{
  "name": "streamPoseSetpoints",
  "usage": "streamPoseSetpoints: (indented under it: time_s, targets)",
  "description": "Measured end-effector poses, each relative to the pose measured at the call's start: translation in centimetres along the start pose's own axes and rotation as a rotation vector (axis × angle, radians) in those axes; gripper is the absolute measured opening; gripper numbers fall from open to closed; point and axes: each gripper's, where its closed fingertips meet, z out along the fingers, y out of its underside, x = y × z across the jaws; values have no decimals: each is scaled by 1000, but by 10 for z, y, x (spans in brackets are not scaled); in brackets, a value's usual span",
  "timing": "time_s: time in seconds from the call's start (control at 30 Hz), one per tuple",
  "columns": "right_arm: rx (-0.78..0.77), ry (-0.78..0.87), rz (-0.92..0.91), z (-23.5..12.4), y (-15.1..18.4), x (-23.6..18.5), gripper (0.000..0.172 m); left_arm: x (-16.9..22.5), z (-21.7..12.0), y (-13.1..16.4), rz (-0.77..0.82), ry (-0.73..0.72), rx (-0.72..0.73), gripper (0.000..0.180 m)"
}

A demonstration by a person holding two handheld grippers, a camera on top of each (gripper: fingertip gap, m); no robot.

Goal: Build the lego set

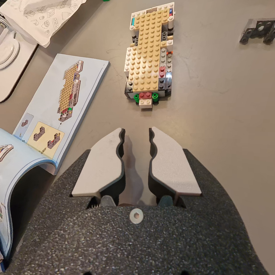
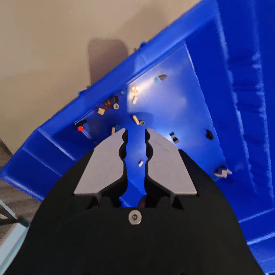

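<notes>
Over at the left edge of the surface (image 1: pixel 200 134) an instruction booklet (image 1: pixel 59 104) lies open and curled, its page turned up toward whoever is building, with a crumpled printed paper bag (image 1: pixel 37 19) and a white tray (image 1: pixel 16 59) beyond it. The left gripper (image 1: pixel 137 131) hovers low over bare surface, fingers spread with nothing between them, pointed straight at the brick model (image 1: pixel 148 55), which sits flat on its base a little ahead, its tan studded deck up and its short end with a white brick and two green round pieces facing the fingers. Nothing lies between gripper and model. Off toward the right edge a dark bracket-shaped piece (image 1: pixel 259 32) stands well apart from the model. Farther right, the right gripper (image 2: pixel 136 131) hangs over a blue bin (image 2: pixel 238 104), fingers parted and empty, aimed down at the bin floor, where small loose parts are scattered: a tan peg (image 2: pixel 136 119) beside a grey ring (image 2: pixel 142 122) just ahead of the fingertips, a red round piece (image 2: pixel 80 128) in the left corner, a black piece (image 2: pixel 209 135) to the right. The view there is blurred, so finer shapes are hard to make out; the bin's walls hem in the approach.
</notes>
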Motion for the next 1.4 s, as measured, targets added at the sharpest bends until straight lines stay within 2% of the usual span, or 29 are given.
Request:
streamPoseSetpoints:
  time_s: [0.03,0.13,0.27,0.37,0.53,0.63,0.73,0.87,0.97,1.07,1.23,1.33,1.4]
  targets:
    - [8,-9,-30,5,-4,-1,20,-1,0,0,-7,0,-3,32]
    - [16,-41,-81,17,-9,-2,18,-2,1,1,-28,5,-11,32]
    - [-42,-68,-112,33,2,0,18,-3,1,1,-30,0,-12,32]
    - [-20,-81,-108,36,-2,0,8,-3,1,1,-28,-1,-11,32]
    - [-34,-8,-121,33,-5,5,5,-2,0,1,-17,-2,-7,31]
    - [43,74,-102,14,-27,11,5,-1,0,0,-3,-9,-2,31]
    - [136,197,-109,-17,-65,14,5,-1,-1,0,4,-14,0,31]
    - [265,244,-186,-39,-134,-20,5,-1,-1,0,5,-16,1,31]
    - [271,215,-273,-21,-170,-53,5,-1,-1,0,5,-18,1,30]
    - [258,129,-322,10,-189,-80,5,0,-2,0,7,-20,2,30]
    - [233,-18,-317,49,-194,-105,7,1,-3,2,5,-15,1,30]
    - [261,-36,-270,50,-198,-104,12,2,-4,2,6,-12,1,30]
    - [263,12,-257,44,-196,-96,17,2,-4,2,5,-10,1,30]
